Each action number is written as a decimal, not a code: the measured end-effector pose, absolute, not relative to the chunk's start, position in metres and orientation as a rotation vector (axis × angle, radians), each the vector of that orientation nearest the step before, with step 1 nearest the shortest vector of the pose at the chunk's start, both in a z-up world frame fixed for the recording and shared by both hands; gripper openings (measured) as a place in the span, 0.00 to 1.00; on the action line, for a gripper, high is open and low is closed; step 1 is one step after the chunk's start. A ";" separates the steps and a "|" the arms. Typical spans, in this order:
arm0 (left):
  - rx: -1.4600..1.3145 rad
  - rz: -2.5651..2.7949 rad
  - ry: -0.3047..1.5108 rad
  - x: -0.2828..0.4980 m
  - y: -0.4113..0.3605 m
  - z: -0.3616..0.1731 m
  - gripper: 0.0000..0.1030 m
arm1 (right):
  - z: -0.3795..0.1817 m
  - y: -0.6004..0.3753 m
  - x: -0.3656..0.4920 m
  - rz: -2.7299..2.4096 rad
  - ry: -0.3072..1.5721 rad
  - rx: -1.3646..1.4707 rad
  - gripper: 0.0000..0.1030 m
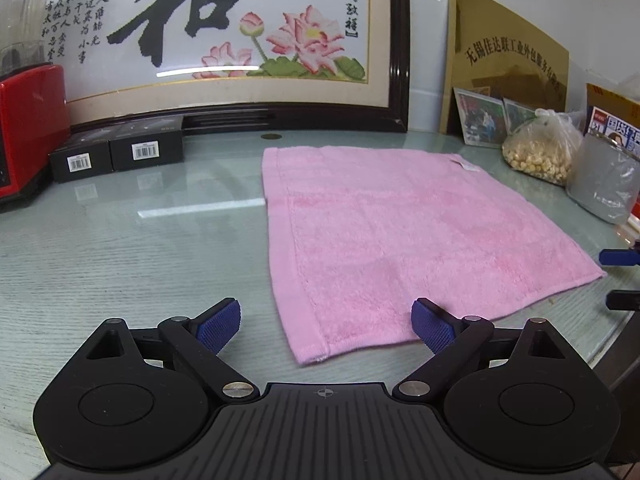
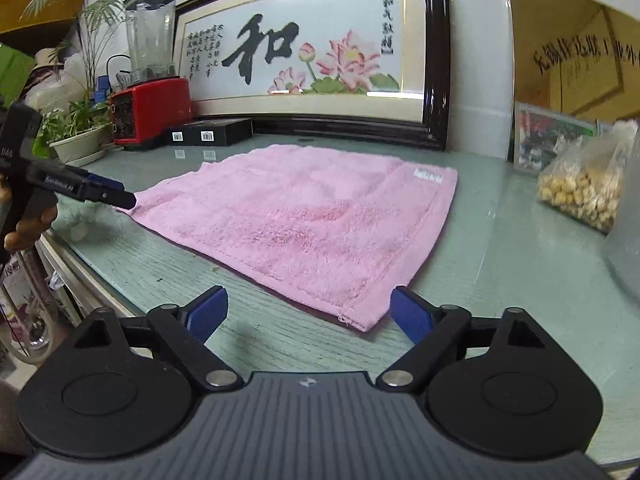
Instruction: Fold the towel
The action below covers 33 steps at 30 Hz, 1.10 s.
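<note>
Both claws are hanging wide open right now with nothing in them: left gripper (image 1: pixel 326 322) sits low over the near-left corner of the pink towel (image 1: pixel 384 240), right gripper (image 2: pixel 308 312) is lined up on the near-right corner (image 2: pixel 362 322), which lies between its blue pads untouched. From the right wrist cam I can also see the left gripper's tip right at the far-side corner of that front edge, so the two ends look covered. Towel is spread flat on the glass table (image 1: pixel 120 248), label (image 2: pixel 428 176) up near the back edge. My guess is we're at the grab-the-corners step, fold not started. To do it well I'd dip each lower finger under the hem so I pinch the towel only, not scrape glass, close both together, then lift evenly and carry the front edge back to meet the far one. Room-wise: the table lip is close on the near side, so no dragging backwards. Further out, a bag of nuts or something (image 2: pixel 580 192) crowds the right, black boxes (image 1: pixel 116 152) and a red blender (image 2: pixel 150 108) on the left, and the big framed picture (image 1: pixel 224 40) stands just behind the towel, so I shouldn't overshoot.
</note>
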State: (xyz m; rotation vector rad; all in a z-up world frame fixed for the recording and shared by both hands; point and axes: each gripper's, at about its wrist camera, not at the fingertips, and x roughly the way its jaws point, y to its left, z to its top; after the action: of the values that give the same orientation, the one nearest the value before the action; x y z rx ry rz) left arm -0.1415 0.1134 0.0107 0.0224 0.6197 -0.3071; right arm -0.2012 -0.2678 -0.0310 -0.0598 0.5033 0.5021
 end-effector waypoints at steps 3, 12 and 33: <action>0.041 -0.309 0.615 -0.143 0.109 0.009 0.93 | -0.033 -0.267 -0.200 0.478 0.488 -0.065 0.69; 0.082 -0.322 0.589 -0.150 0.103 0.003 0.95 | -0.042 -0.271 -0.206 0.451 0.440 -0.085 0.49; 0.112 -0.330 0.539 -0.161 0.091 0.002 0.64 | -0.045 -0.277 -0.213 0.432 0.408 -0.018 0.17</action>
State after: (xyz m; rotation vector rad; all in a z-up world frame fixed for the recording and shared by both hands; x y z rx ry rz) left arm -0.1612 0.0909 0.0024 0.1124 0.5386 -0.3297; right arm -0.2126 -0.2767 -0.0453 -0.0179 0.4083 0.4320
